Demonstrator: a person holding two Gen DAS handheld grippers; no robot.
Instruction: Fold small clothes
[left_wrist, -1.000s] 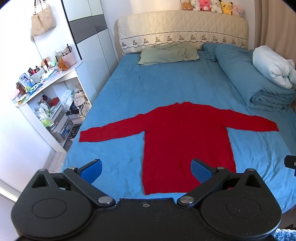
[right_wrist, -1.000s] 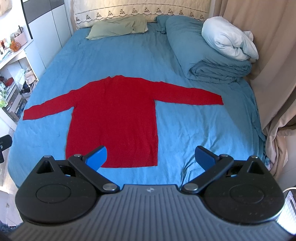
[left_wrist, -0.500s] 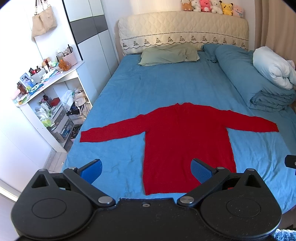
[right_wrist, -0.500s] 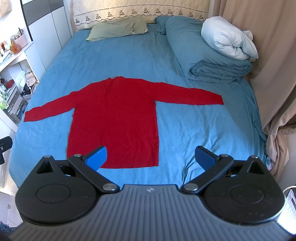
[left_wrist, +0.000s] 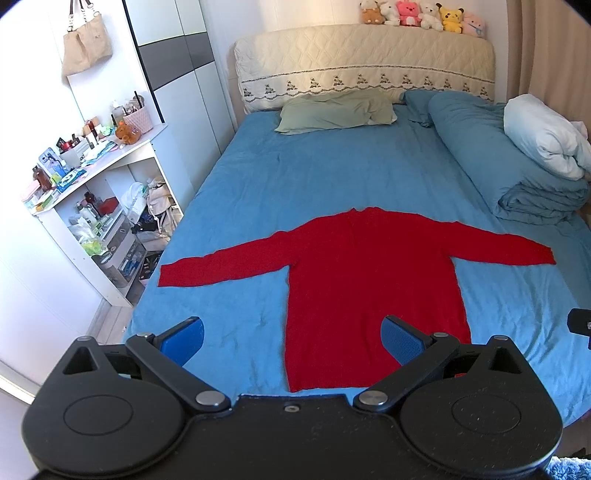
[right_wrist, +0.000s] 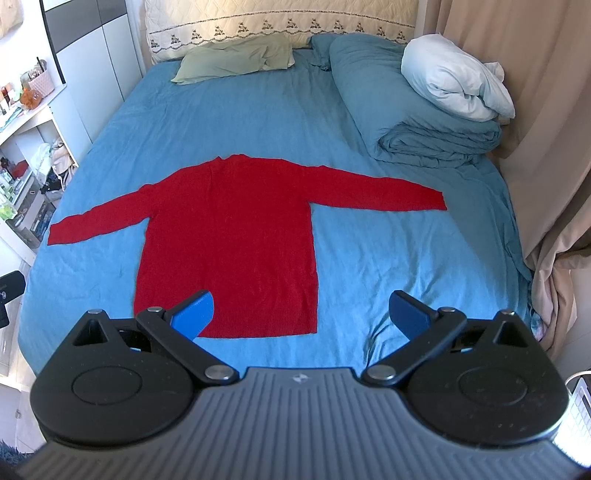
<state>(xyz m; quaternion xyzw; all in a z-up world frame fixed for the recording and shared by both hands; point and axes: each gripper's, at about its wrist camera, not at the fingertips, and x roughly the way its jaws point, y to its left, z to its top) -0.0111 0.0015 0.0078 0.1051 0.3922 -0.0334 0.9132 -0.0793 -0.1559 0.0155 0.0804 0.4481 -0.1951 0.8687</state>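
A red long-sleeved sweater (left_wrist: 369, 280) lies flat on the blue bed sheet (left_wrist: 332, 173), sleeves spread out to both sides, hem toward me. It also shows in the right wrist view (right_wrist: 236, 236). My left gripper (left_wrist: 291, 338) is open and empty, held above the bed's near edge over the hem's left part. My right gripper (right_wrist: 303, 314) is open and empty, above the hem's right corner. Neither touches the sweater.
A folded blue duvet (right_wrist: 417, 122) with a white pillow (right_wrist: 454, 81) lies along the bed's right side. A green pillow (left_wrist: 332, 110) lies by the headboard. A cluttered white shelf (left_wrist: 96, 192) stands left of the bed. Curtains (right_wrist: 546, 147) hang on the right.
Both views have shifted very slightly; the sweater sits a touch lower in frame. The sweater itself has not moved and both grippers stay open.
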